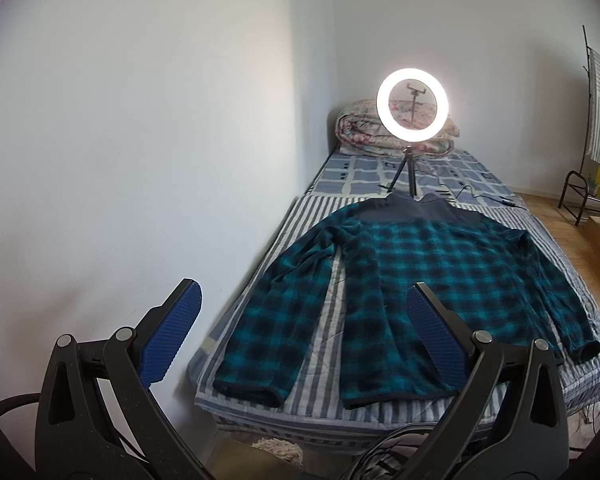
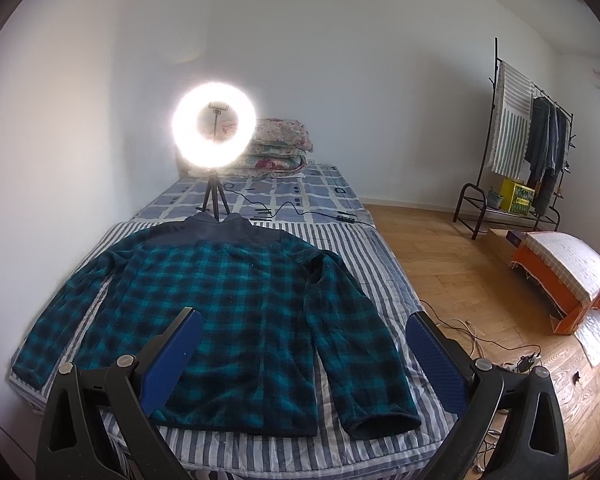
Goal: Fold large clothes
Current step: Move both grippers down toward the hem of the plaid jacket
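A teal and black plaid fleece jacket [image 1: 428,276] with a dark collar lies flat on the striped bed [image 1: 320,340], sleeves spread out and down. It also shows in the right wrist view [image 2: 236,304]. My left gripper [image 1: 304,304] is open and empty, held above the near end of the bed, over the jacket's left sleeve and hem. My right gripper [image 2: 304,332] is open and empty, held above the jacket's hem and right sleeve [image 2: 364,364]. Neither gripper touches the cloth.
A lit ring light on a tripod [image 2: 214,136] stands on the bed behind the collar, its cable [image 2: 300,212] trailing right. Folded quilts [image 2: 276,148] lie at the bed head. A wall runs along the left. Clothes rack [image 2: 528,140], orange stool [image 2: 568,276] and floor cables [image 2: 500,344] stand right.
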`<act>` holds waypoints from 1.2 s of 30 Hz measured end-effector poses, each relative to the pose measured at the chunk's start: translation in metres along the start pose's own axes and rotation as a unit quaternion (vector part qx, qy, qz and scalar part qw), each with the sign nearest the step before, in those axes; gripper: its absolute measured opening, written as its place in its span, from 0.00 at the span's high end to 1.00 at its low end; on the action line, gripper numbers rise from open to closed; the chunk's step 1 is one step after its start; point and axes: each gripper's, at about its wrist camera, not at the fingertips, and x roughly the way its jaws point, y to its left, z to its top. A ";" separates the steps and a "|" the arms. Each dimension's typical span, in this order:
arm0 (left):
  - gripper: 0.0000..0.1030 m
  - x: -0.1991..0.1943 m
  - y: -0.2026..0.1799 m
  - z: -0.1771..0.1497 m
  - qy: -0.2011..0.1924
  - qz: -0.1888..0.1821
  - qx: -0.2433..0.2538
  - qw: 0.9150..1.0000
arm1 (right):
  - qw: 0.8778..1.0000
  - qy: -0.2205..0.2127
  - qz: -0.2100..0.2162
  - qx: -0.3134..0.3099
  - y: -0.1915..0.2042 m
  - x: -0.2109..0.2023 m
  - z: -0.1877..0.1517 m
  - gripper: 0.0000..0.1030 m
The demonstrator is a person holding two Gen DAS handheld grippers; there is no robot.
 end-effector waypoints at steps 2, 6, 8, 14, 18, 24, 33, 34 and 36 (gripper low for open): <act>0.00 0.004 0.010 -0.007 0.003 0.016 0.001 1.000 | 1.000 -0.005 0.003 -0.004 0.005 0.003 0.002 0.00; 0.00 0.015 0.028 -0.025 0.021 0.030 0.004 0.999 | 0.999 -0.034 0.022 -0.019 0.021 0.009 0.011 0.00; 0.02 0.020 0.036 -0.036 0.030 0.040 0.008 0.999 | 0.997 -0.054 0.043 -0.023 0.031 0.012 0.015 0.00; 0.21 0.035 0.056 -0.070 0.066 0.057 0.010 0.996 | 0.985 -0.070 0.147 -0.063 0.079 0.035 0.026 0.00; 0.34 0.043 0.071 -0.090 0.094 0.035 -0.024 0.995 | 0.972 -0.030 0.212 -0.101 0.128 0.064 0.031 0.05; 0.61 0.063 0.080 -0.111 0.127 -0.007 -0.059 0.990 | 0.949 0.039 0.287 -0.125 0.194 0.108 0.026 0.16; 0.65 0.119 0.072 -0.139 0.181 -0.071 -0.078 0.978 | 0.920 0.124 0.342 -0.148 0.272 0.169 0.017 0.27; 0.65 0.126 0.072 -0.142 0.189 -0.077 -0.085 0.975 | 0.918 0.131 0.344 -0.150 0.277 0.176 0.017 0.29; 0.65 0.139 0.072 -0.148 0.202 -0.090 -0.101 0.970 | 0.914 0.144 0.345 -0.160 0.292 0.189 0.013 0.29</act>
